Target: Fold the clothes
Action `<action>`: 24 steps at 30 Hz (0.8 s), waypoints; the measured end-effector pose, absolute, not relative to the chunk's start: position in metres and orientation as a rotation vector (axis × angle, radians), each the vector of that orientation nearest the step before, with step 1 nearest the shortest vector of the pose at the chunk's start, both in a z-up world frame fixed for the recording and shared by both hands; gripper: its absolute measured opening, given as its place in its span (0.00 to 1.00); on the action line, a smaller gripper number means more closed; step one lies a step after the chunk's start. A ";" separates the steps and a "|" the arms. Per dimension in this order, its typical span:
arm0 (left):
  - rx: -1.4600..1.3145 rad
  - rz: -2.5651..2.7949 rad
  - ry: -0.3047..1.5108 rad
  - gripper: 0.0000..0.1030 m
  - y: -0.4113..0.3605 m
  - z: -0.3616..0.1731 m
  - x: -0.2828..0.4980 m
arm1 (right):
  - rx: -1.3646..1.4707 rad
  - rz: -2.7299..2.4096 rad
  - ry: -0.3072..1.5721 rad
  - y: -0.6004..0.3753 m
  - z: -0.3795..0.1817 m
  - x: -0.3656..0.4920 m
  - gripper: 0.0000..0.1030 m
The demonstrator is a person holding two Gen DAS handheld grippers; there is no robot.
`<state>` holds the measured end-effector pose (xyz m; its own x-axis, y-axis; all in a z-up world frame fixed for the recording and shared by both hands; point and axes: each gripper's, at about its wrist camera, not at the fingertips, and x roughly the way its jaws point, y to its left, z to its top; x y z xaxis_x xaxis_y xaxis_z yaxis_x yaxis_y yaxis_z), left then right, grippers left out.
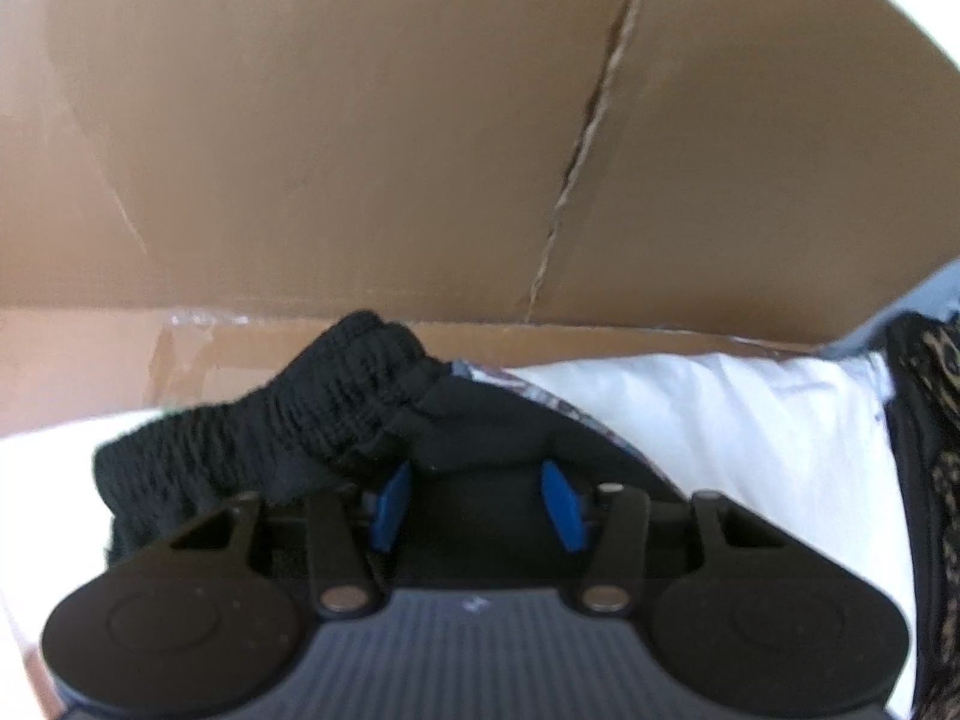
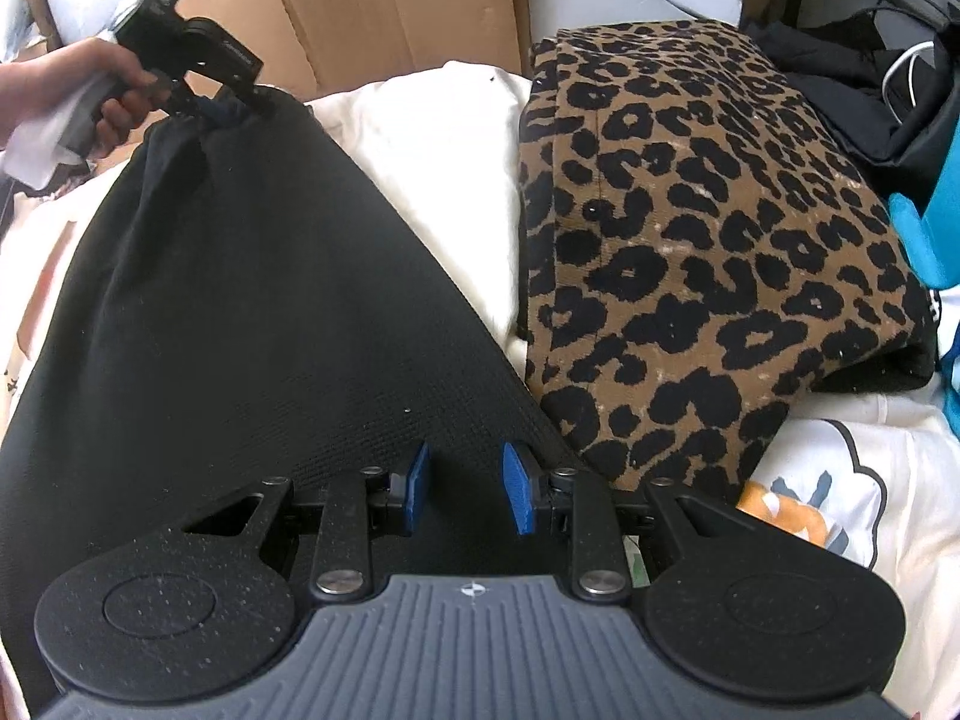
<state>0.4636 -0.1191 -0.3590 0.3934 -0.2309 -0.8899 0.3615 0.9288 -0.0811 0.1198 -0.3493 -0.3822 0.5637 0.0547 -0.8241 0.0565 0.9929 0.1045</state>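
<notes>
Black garment (image 2: 252,312): stretched across white cloth (image 2: 444,138), long axis running from right gripper (image 2: 465,495) to left gripper (image 2: 222,96), both pinching it; ribbed waistband (image 1: 270,420) bunched at far-left end; leopard-print garment (image 2: 708,252) alongside.

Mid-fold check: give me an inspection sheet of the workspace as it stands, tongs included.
Surface: covered by white fabric; no bare top seen.
Job's things: black garment stretched between both tongs, its elastic band bunched at the left end.
Clutter: folded leopard-print garment beside it on the right; printed white cloth; dark bag.
Grippers: left tongs gripping the gathered band end, hand on the handle; right tongs closed on the near black edge.
Cables: white cord on the bag.
Surroundings: cardboard box wall with a torn seam close behind.
</notes>
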 end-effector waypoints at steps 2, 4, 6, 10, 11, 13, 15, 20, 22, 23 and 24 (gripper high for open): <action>0.151 -0.394 1.088 0.51 -0.114 -0.348 0.460 | 0.136 -0.004 0.970 -0.351 -0.380 0.118 0.32; 0.153 -0.404 1.081 0.51 -0.103 -0.338 0.456 | 0.145 -0.006 0.963 -0.352 -0.377 0.117 0.32; 0.155 -0.404 1.075 0.51 -0.090 -0.330 0.449 | 0.152 -0.008 0.951 -0.353 -0.374 0.115 0.32; 0.184 -0.387 1.086 0.51 -0.067 -0.331 0.441 | 0.153 -0.012 0.933 -0.352 -0.371 0.119 0.33; 0.188 -0.376 1.091 0.51 -0.064 -0.334 0.441 | 0.154 -0.012 0.932 -0.352 -0.371 0.120 0.33; 0.179 -0.351 1.108 0.50 -0.060 -0.342 0.438 | 0.151 -0.011 0.936 -0.351 -0.372 0.121 0.33; 0.162 -0.335 1.119 0.49 -0.052 -0.355 0.445 | 0.144 -0.010 0.948 -0.350 -0.375 0.122 0.33; 0.186 -0.335 1.109 0.50 -0.054 -0.368 0.454 | 0.117 -0.010 0.974 -0.349 -0.380 0.123 0.32; 0.198 -0.336 1.111 0.50 -0.055 -0.364 0.456 | 0.107 -0.011 0.979 -0.347 -0.381 0.123 0.32; 0.201 -0.338 1.115 0.50 -0.054 -0.361 0.456 | 0.106 -0.012 0.981 -0.347 -0.380 0.123 0.32; 0.196 -0.339 1.120 0.49 -0.053 -0.358 0.457 | 0.107 -0.012 0.983 -0.347 -0.380 0.122 0.32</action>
<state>0.4573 -0.0527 -0.3577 0.3922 -0.1675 -0.9045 0.3621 0.9320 -0.0156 0.1222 -0.3469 -0.3796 0.5551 0.0377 -0.8309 0.0587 0.9947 0.0844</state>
